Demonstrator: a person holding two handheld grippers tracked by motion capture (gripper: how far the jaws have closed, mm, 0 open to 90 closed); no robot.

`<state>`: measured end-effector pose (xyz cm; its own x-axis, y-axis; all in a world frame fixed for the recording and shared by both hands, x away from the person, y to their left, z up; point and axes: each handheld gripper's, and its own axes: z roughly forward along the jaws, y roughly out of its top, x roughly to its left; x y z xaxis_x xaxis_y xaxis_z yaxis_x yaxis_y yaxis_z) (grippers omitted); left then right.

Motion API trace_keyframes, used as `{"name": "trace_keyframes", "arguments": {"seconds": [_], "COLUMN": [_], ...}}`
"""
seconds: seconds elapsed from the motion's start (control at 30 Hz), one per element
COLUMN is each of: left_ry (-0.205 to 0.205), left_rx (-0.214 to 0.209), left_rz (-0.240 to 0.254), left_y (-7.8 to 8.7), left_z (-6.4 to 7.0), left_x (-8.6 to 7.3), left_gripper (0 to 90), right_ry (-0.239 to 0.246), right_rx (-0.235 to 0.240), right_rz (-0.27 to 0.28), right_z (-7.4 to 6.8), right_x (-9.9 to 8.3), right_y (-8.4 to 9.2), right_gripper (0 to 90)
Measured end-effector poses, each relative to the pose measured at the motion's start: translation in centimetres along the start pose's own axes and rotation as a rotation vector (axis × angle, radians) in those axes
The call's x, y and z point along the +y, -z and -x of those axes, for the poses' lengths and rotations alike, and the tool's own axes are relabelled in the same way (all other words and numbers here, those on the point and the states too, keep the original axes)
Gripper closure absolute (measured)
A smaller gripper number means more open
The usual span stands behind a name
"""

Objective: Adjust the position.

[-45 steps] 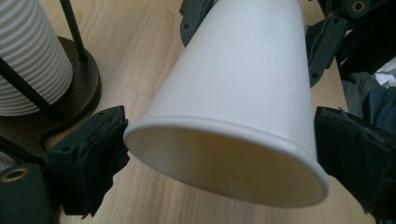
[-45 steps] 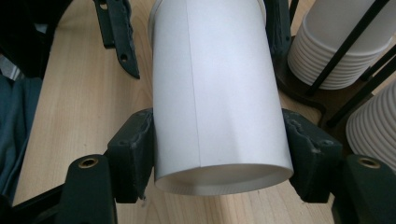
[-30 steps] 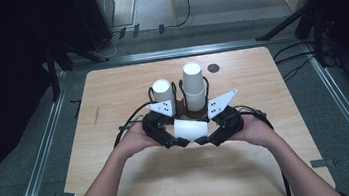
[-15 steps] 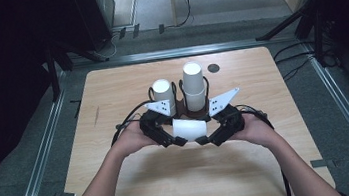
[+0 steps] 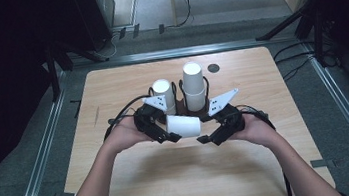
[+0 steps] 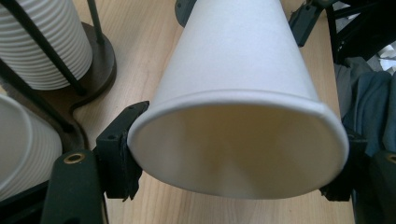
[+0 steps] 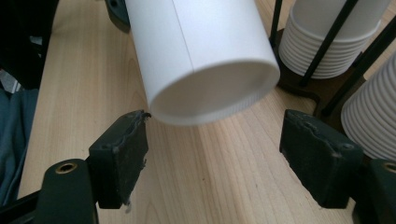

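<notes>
A white paper cup (image 5: 183, 125) lies level in the air between my two grippers. My left gripper (image 5: 169, 131) is shut on its mouth end; its jaws have just been closing a little, and both pads press on the rim of the cup (image 6: 243, 93), which is squeezed slightly oval. My right gripper (image 5: 206, 137) stands open at the cup's base. Its jaws have just been opening, and in the right gripper view the cup (image 7: 205, 56) hangs ahead of the right gripper (image 7: 219, 154) with neither pad touching it.
Two stacks of white cups stand in a dark wire holder just behind the grippers, a shorter stack (image 5: 163, 92) on the left and a taller stack (image 5: 194, 83) on the right. A small dark disc (image 5: 213, 68) lies on the wooden table (image 5: 110, 85) farther back.
The right gripper's jaws have spread apart and let go of the cup's base. The cup stays in the left gripper. Both hands have barely shifted.
</notes>
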<state>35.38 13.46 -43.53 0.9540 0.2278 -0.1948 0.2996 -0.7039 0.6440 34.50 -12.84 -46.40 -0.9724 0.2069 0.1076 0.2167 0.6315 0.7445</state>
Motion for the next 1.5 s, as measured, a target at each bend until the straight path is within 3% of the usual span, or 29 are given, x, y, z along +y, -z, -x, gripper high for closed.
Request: {"name": "trace_keyframes", "arguments": {"seconds": [0.1, 0.27, 0.57, 0.7, 1.03, 1.17, 1.5], "left_ry": [-0.008, -0.016, -0.056, -0.044, -0.022, -0.016, -0.03], "left_rx": [0.034, 0.046, 0.057, 0.063, 0.01, -0.025, -0.036], "left_rz": [-0.025, -0.082, -0.209, -0.273, -0.299, -0.274, -0.276], "left_y": [0.4, 0.1, -1.8, -2.8, -4.3, -4.5, -4.7], "left_z": [-0.1, -0.3, -0.5, -0.6, -0.6, -0.4, 0.1], "left_x": [0.2, 0.5, 1.5, 1.8, 2.1, 2.3, 2.5], "left_gripper": [24.4, 24.4, 24.4, 24.1, 23.7, 23.5, 23.2], "right_ry": [-0.006, -0.001, 0.0, 0.0, 0.02, 0.024, 0.056], "right_rx": [-0.01, -0.03, -0.061, -0.06, -0.028, -0.02, -0.019], "right_rz": [-0.01, -0.018, -0.027, -0.032, -0.057, -0.064, -0.098], "right_z": [0.1, 0.1, -0.1, -0.2, -0.7, -0.8, -1.2], "right_x": [-0.1, -0.2, -0.3, -0.4, -0.3, -0.2, -0.1], "right_y": [-0.1, -0.4, -0.7, -0.9, -2.1, -2.5, -3.0], "right_gripper": [23.6, 23.4, 23.2, 23.1, 23.0, 23.0, 31.6]}}
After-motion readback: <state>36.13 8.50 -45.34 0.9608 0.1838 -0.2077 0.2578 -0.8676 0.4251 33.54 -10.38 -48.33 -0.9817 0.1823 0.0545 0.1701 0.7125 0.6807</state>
